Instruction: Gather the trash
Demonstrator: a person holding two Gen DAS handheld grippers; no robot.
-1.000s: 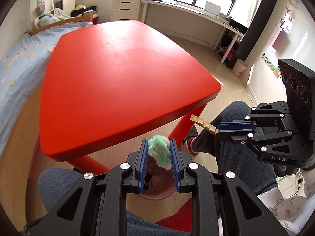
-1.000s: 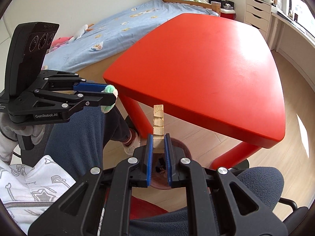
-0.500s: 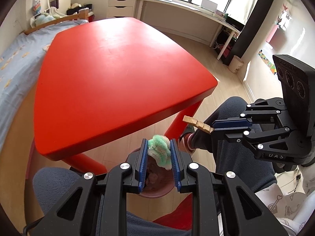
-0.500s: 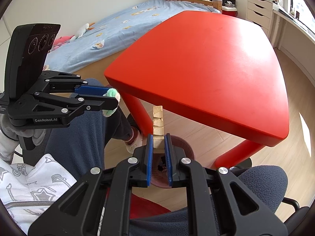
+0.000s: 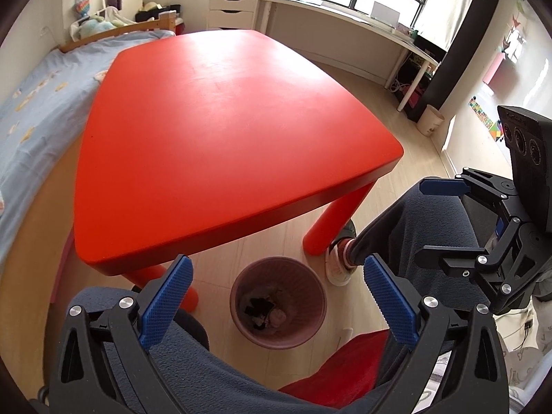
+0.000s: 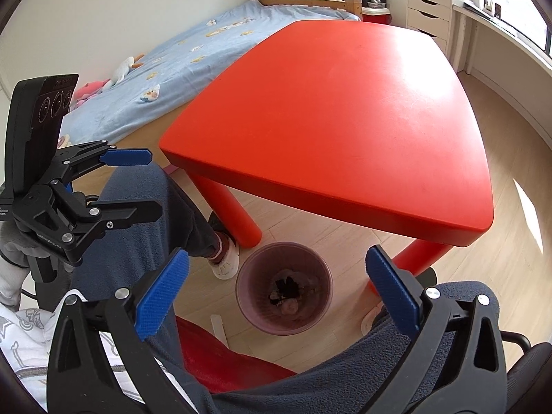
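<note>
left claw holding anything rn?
No. In the left wrist view the left claw is spread wide with nothing between its blue pads, and the bin shows through the gap.

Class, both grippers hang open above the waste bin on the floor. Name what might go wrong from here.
1. The left gripper and right gripper hang close together over the pink waste bin; moving off, they might collide.
2. The bin stands beside the red table's leg and the person's shoe; a foot shift could tip it, spilling the trash inside.
</note>
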